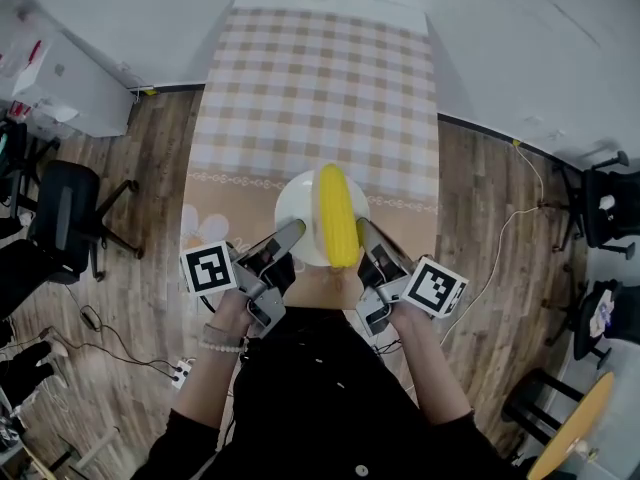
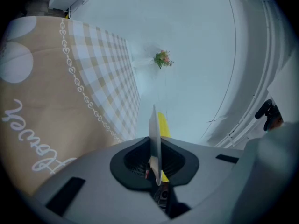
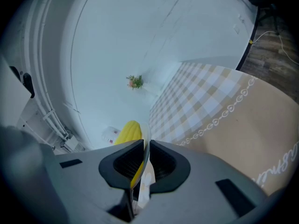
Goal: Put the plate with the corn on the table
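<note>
We pinch the plate (image 1: 293, 206) at opposite rims, the left hand-held gripper (image 1: 292, 231) and right hand-held gripper (image 1: 366, 230) both clamped on it, so the corn (image 1: 337, 215) lies level over the near end of the desk (image 1: 310, 78).

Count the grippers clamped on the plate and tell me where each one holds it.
2. The left gripper is shut on the near-left rim of the plate, the right gripper on its near-right rim; the corn lies between them. Neither is hidden.
</note>
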Motion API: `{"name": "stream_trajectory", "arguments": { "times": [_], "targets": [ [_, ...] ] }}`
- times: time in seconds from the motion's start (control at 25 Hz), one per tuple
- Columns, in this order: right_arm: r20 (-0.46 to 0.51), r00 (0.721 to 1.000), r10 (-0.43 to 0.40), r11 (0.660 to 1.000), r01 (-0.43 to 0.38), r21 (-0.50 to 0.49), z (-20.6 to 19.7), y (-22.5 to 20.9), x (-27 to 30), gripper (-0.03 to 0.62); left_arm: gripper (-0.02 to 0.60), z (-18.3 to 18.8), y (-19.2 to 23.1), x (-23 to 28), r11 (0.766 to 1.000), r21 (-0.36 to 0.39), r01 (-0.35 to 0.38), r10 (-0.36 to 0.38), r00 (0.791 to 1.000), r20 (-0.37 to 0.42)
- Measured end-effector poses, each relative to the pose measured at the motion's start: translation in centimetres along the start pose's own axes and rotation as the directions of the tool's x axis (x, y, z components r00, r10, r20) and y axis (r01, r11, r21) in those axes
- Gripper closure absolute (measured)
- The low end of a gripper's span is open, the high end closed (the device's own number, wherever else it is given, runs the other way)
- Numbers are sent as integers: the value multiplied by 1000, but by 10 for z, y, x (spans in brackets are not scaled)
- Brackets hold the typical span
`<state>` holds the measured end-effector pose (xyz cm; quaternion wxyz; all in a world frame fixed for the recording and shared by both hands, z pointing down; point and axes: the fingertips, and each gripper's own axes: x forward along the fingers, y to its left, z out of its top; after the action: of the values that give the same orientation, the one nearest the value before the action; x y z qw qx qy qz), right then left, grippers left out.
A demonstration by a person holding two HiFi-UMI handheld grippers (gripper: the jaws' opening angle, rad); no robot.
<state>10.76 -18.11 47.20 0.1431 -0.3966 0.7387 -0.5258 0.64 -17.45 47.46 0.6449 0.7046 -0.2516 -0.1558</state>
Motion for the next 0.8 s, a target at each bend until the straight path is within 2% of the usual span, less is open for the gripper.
{"name": "stream_trajectory", "arguments": {
  "times": [0.08, 0.24, 0.4, 0.52, 0.64, 0.8],
  "targets": [
    [-8, 1000, -14, 1000, 14, 5, -7, -5, 16, 526, 549, 13, 14, -4, 1000, -16, -10, 10, 1000, -11],
    [-8, 1000, -27, 999, 27, -22, -10, 13, 6, 526, 551, 7, -2, -13, 1000, -13, 3, -4, 1000, -26],
    [-29, 999, -46, 999, 46, 11, 8, -42, 15, 525, 551, 8, 34, 30, 999, -27, -46, 45, 999, -31],
    [-44, 998, -45, 999, 46, 10, 3, -53, 41, 524, 551, 27, 55, 30, 998, -26, -59, 58, 998, -38],
    [-70, 989, -131, 991, 130, -18, -11, -62, 55, 522, 551, 43, 67, 16, 997, 0, -71, 71, 996, -49],
    [-70, 986, -150, 988, 147, -47, 4, -57, 14, 523, 552, 12, 47, 30, 995, 38, -89, 91, 993, -68]
  ]
}}
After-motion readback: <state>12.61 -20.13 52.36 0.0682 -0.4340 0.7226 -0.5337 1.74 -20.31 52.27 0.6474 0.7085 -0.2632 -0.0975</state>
